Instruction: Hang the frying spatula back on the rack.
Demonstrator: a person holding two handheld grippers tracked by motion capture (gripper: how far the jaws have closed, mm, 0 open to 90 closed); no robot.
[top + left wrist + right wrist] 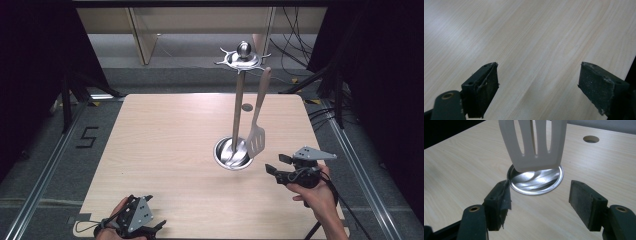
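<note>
Where the near edge of the light wooden table (165, 150) meets the bottom of the high view, left gripper (145, 226) held low in a hand (112, 225) at the near left corner, jaws spread wide with bare wood grain between them and nothing gripped, as seen in the left gripper view (539, 82). Farther in and to the right, right gripper (277, 165) held by the other hand (315, 195) above the table's right side, grey three-cornered plate on top, jaws pointing left toward the stand; likewise wide apart and empty in the right gripper view (539, 197). Just beyond those jaws, round shiny metal base (536, 181) of a utensil stand (239, 107) resting on the table near its middle. Hanging over the base's right edge, slotted spatula (256, 137), blade down and clear of both jaws, wooden handle running up to the hook ring at the stand's top. Near the far edge, small round hole (247, 107) in the tabletop.
</note>
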